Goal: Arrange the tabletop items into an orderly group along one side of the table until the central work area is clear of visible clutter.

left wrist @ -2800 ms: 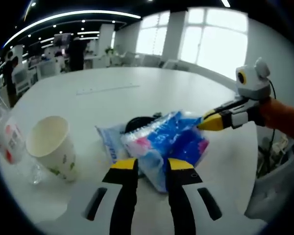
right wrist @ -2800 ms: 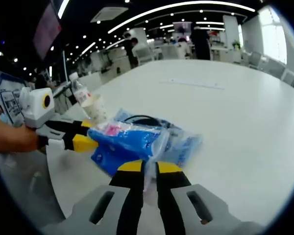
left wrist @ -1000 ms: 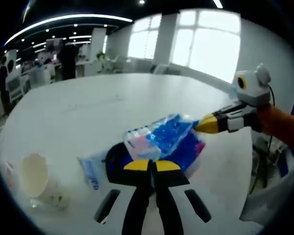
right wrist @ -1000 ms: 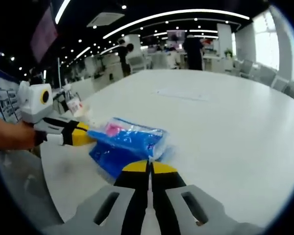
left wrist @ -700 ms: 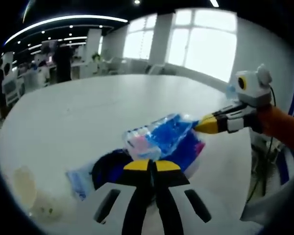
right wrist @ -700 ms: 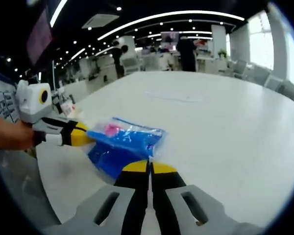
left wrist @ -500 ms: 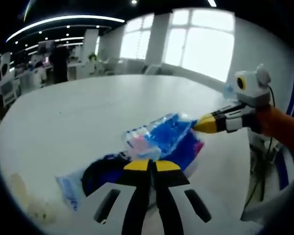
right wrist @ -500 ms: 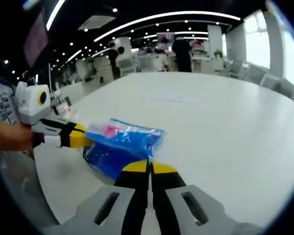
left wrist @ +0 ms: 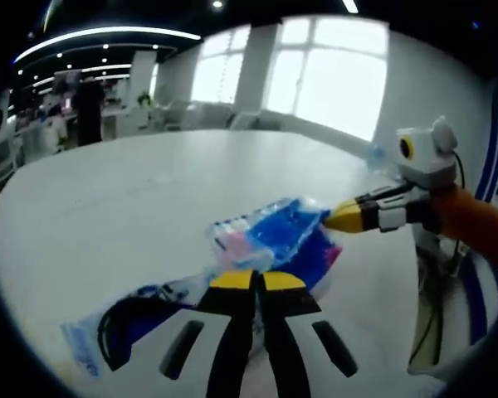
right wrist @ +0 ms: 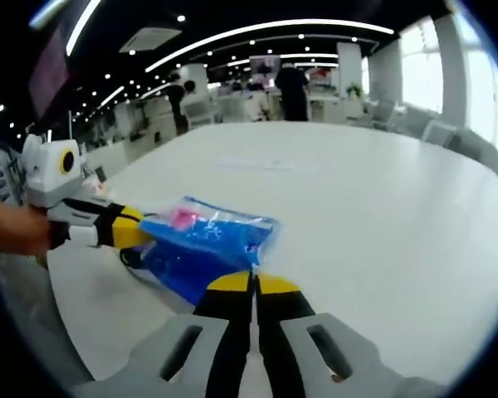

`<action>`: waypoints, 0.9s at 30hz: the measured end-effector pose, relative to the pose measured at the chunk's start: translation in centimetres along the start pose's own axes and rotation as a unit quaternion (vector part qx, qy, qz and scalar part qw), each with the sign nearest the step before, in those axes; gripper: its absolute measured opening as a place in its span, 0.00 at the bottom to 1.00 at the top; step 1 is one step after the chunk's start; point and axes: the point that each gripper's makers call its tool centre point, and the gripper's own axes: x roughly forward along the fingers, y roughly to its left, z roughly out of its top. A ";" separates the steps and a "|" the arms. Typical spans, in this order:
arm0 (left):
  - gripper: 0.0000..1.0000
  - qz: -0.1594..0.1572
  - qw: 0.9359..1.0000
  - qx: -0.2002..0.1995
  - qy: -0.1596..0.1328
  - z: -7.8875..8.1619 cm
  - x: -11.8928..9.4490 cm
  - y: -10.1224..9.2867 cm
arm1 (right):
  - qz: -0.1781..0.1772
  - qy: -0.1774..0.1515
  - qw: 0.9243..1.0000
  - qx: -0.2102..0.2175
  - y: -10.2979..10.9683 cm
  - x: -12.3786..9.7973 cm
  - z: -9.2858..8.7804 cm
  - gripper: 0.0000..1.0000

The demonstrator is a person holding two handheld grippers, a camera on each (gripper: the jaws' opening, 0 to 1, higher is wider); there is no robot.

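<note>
In the left gripper view, the left gripper (left wrist: 249, 282) has its yellow-tipped jaws pressed together on the near edge of a blue plastic packet (left wrist: 274, 240), a clear-and-blue bag with a pink patch near one end. The packet is held up off the white tabletop (left wrist: 133, 191). The right gripper (left wrist: 330, 220) comes in from the right, its jaws pinching the opposite end of the same packet (so the bag spans between the two). A hand in an orange sleeve (left wrist: 473, 224) holds that gripper. Below and to the left of the packet, a second clear bag with blue print and a black cable (left wrist: 120, 327) coiled inside lies flat on the tabletop, near its nearest edge. Bright windows (left wrist: 332, 75) stand behind the tabletop's far edge.

In the right gripper view, the right gripper (right wrist: 251, 286) is closed on the packet (right wrist: 207, 240), nipping its thin near edge. The left gripper (right wrist: 137, 228) enters from the left and clamps the packet's far end (its jaws closed on the plastic). The packet hangs above the tabletop (right wrist: 357, 215) close to its left edge; a dark loop of the cable (right wrist: 131, 257) peeks out beneath it.
</note>
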 end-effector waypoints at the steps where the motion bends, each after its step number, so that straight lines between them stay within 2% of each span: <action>1: 0.00 -0.002 1.000 0.001 0.001 0.1 0.2 -0.3 | -0.004 0.000 1.000 0.001 -0.5 -0.2 -0.1 0.01; 10: 0.00 -0.016 1.000 0.003 0.014 0.0 2.7 -2.3 | -0.028 0.007 1.000 0.002 -3.1 -1.0 -0.6 0.01; 21: 0.00 -0.016 0.999 -0.015 0.040 -1.3 5.3 -3.0 | -0.038 0.029 0.999 0.000 -5.4 -0.1 -1.8 0.01; 27: 0.00 -0.012 0.998 -0.015 0.054 -2.1 5.9 -2.8 | -0.036 0.040 0.999 0.002 -5.8 0.6 -2.6 0.01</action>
